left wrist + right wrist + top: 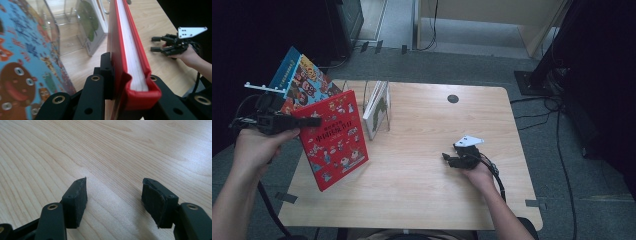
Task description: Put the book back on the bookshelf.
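Red hardcover picture book [334, 137] clamped in left gripper [309, 121] above pale wooden table [427, 190], right gripper [447, 158] jaws apart and empty, grey carpet floor [472, 65] beyond.

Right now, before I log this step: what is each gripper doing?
Left gripper: shut on the red book, held up off the table.
Right gripper: open, nothing between its jaws, low over the table.

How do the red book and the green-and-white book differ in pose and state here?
The red book is clamped by the left gripper and hangs tilted over the table's left edge; the green-and-white book stands in the clear rack, untouched. The red book shows its whole cover; the other shows mostly its edge. Both are closed.
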`<state>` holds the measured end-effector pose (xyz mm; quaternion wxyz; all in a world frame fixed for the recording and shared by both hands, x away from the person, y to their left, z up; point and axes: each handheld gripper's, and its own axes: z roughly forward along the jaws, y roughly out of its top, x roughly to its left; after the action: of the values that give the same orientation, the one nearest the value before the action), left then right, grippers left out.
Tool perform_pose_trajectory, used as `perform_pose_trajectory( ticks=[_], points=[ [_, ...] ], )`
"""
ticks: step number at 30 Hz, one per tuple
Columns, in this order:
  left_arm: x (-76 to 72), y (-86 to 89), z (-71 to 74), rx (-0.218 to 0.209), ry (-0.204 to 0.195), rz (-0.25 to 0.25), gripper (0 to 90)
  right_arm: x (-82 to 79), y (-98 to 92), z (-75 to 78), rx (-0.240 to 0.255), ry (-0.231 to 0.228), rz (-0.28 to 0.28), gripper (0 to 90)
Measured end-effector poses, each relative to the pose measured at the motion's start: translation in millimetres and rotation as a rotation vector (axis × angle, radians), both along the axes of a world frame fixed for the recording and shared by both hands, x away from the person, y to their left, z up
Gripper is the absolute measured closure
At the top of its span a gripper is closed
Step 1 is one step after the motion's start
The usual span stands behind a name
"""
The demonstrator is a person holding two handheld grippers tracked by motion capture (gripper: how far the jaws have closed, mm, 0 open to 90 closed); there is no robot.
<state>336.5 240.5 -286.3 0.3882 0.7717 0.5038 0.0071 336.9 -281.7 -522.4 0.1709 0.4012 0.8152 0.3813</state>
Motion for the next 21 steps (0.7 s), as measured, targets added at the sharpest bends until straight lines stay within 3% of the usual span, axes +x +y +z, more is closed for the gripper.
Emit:
perform_pose_trajectory(
  ticks=[6,21],
  points=[
    [8.7,7.0,3.1,0.01,-0.001,0.034,79.9,-0.1,0.0,0.1,0.0,0.002,0.001,37.4],
    [39.1,1.4,14.4,0.042,-0.022,0.065,79.9,0.0,0.0,-0.1,0.0,-0.001,0.0,37.4]
  ],
)
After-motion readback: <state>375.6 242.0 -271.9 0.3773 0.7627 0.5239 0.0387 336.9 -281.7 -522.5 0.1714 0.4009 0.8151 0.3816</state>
